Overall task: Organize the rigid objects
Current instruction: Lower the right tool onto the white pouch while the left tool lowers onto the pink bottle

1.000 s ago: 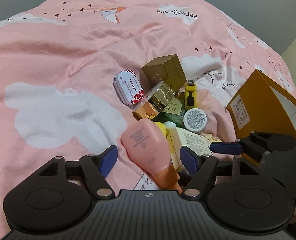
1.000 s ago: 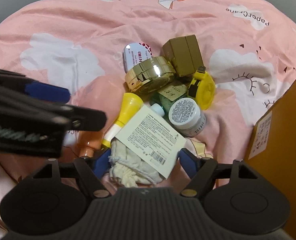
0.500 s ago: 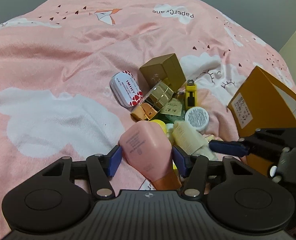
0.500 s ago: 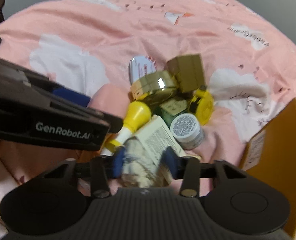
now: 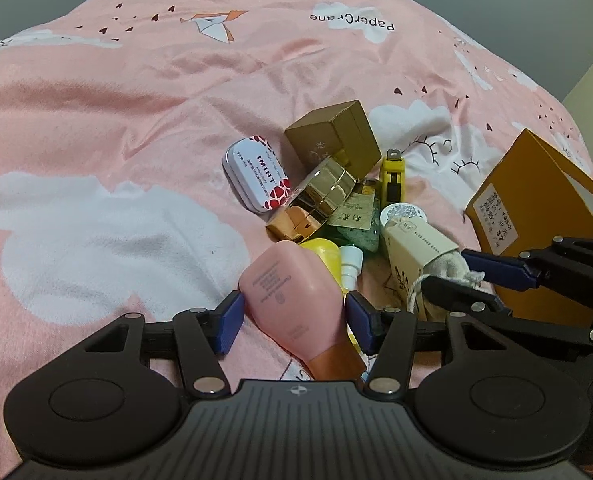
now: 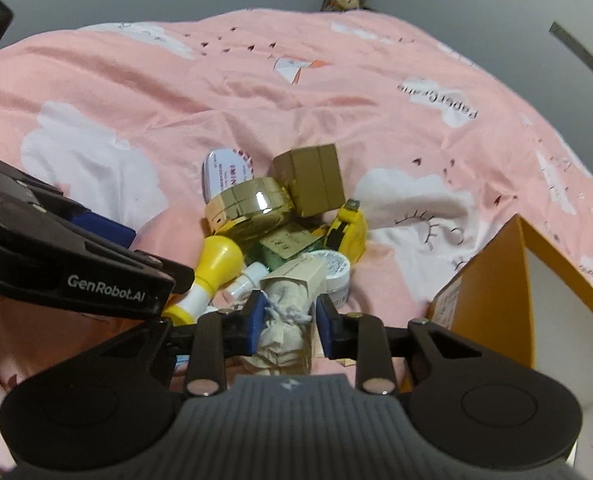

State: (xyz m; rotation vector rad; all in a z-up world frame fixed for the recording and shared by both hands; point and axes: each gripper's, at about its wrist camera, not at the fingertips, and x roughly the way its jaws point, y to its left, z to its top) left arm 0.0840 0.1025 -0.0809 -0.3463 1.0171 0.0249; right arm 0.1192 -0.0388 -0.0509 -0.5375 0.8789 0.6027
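Note:
A pink bottle (image 5: 292, 296) with an orange cap lies on the pink bedcover at the near edge of a pile. My left gripper (image 5: 294, 320) is shut on it, one blue pad against each side. To its right sits a cream carton (image 5: 416, 240) with a cloth drawstring pouch (image 6: 284, 320) spilling from its end. My right gripper (image 6: 289, 320) is closing tight on that pouch end, and its pads press on it. In the left wrist view the right gripper (image 5: 456, 280) comes in from the right.
The pile holds an IMINT tin (image 5: 256, 176), a gold round jar (image 5: 324, 196), a brown box (image 5: 332, 140), a yellow tape measure (image 5: 392, 176), a white jar (image 6: 334, 268) and a yellow bottle (image 6: 216, 260). An open orange cardboard box (image 6: 496, 280) stands at the right.
The left jaws narrowed onto the pink bottle. The right jaws came together on the cream carton's pouch end, and the carton tipped from lying flat to standing on edge.

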